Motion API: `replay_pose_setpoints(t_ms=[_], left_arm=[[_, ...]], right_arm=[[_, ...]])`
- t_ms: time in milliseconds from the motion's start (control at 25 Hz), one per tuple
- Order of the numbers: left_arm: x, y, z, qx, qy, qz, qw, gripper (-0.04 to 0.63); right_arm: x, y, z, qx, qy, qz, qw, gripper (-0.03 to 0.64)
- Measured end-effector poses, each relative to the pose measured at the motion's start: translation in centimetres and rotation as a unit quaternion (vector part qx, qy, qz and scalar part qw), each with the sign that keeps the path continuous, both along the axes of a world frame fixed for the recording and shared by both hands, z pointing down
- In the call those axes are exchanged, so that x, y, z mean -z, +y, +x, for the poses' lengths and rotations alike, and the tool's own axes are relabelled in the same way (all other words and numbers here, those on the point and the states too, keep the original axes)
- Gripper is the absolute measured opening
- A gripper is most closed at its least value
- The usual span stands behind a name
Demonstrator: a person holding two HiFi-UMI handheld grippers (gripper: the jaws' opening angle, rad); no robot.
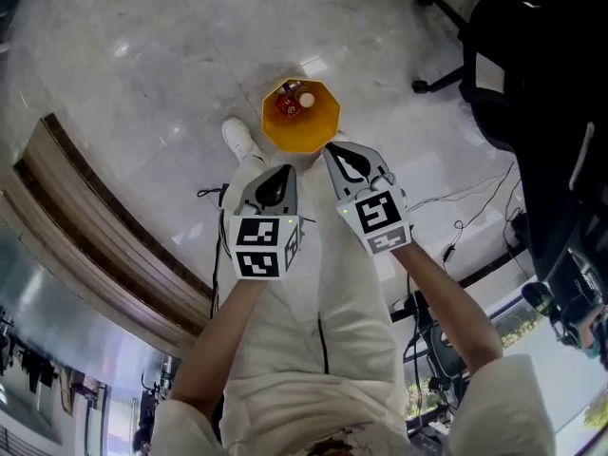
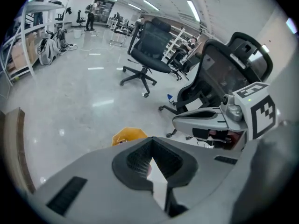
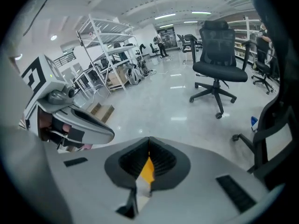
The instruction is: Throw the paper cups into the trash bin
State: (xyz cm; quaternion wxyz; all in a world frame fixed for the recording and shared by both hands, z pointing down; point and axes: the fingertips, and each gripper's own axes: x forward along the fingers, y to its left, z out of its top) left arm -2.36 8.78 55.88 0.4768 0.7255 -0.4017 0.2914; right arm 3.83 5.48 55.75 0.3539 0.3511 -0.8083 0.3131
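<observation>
Pale floor (image 1: 142, 65): one orange bin (image 1: 318, 129); two tongs, left tongs (image 1: 281, 171), right tongs (image 1: 332, 150), both pressed together, empty.

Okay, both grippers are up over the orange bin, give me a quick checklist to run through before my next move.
1. Left hand-held gripper empty: ok, jaws together with nothing between them.
2. Right hand-held gripper empty: ok, jaws together with nothing between them.
3. Trash bin upright with its mouth open: ok.
4. Cups landed inside: cannot tell; red and white items lie in the bin, too small to identify.
5. Another paper cup within sight to fetch: not ok, none shows in any view.
</observation>
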Motion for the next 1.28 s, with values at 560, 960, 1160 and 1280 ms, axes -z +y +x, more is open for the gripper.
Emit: replay_pose_setpoints(t_ms=[560, 960, 1160, 1280], left_arm=[[25.3, -0.4, 2.0, -0.020, 0.042, 0.111, 0.9927, 0.006], [40.9, 1.0, 1.4, -0.043, 0.067, 0.215, 0.9732, 0.006], [45.2, 0.9, -1.0, -0.042, 0.071, 0.252, 0.9642, 0.006], [46.6, 0.8, -2.4, -0.032, 0.083, 0.268, 0.9594, 0.006]], right_arm=[[23.2, 1.8, 1.3, 0.021, -0.046, 0.069, 0.996, 0.006], [39.1, 3.2, 0.1, 0.029, -0.104, 0.160, 0.981, 0.006], [42.4, 4.1, -1.3, 0.024, -0.103, 0.179, 0.978, 0.006], [43.6, 4.1, -1.9, 0.027, -0.095, 0.195, 0.976, 0.006]])
